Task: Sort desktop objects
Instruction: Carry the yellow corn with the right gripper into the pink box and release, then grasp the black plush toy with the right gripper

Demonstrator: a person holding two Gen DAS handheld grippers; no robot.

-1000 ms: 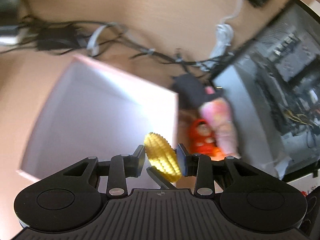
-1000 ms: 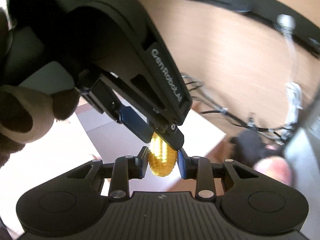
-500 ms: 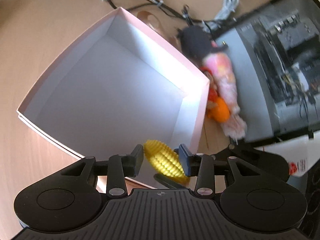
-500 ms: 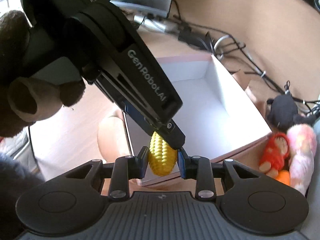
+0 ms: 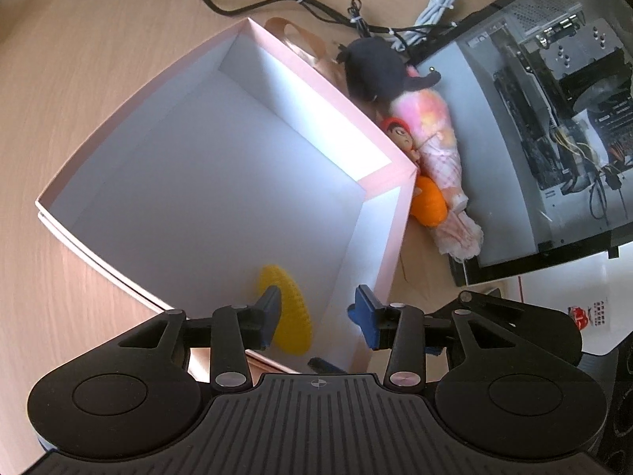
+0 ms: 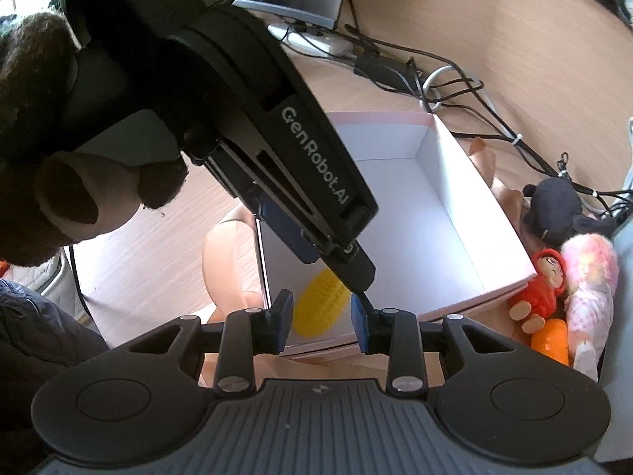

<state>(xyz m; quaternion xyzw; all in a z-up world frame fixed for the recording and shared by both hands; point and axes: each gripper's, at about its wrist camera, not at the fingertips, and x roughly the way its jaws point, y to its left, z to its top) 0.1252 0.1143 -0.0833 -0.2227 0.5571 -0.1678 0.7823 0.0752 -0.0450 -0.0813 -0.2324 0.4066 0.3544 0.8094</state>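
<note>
Both jaws stand apart and hold nothing: the left gripper (image 5: 316,318) and the right gripper (image 6: 321,318) hang over the pink box (image 5: 312,75), and the yellow corn toy (image 6: 321,308) is inside it, near one corner. I judge the release is safest if both grippers lift straight up, not touching the thin box wall. Dolls (image 5: 431,150) lie just beside the box on the desk (image 5: 79,59).

Left tool (image 5: 316,318): blue-padded fingers (image 5: 270,316) spread apart, nothing between them, held over the near corner of the box.
Toy corn (image 5: 285,308): yellow, blurred, inside the box beside the left pad, touching neither pad as far as can be seen.
Box (image 5: 312,75): pink rim, white inside, open-topped, on the wooden desk (image 5: 79,39).
Soft toys (image 5: 431,134): dark plush, pink doll, red-hooded figure and orange piece, lying along the box's right wall.
Computer case (image 5: 554,99): glass-sided, at right.
Cables (image 5: 300,0): tangled at the far edge.
</note>
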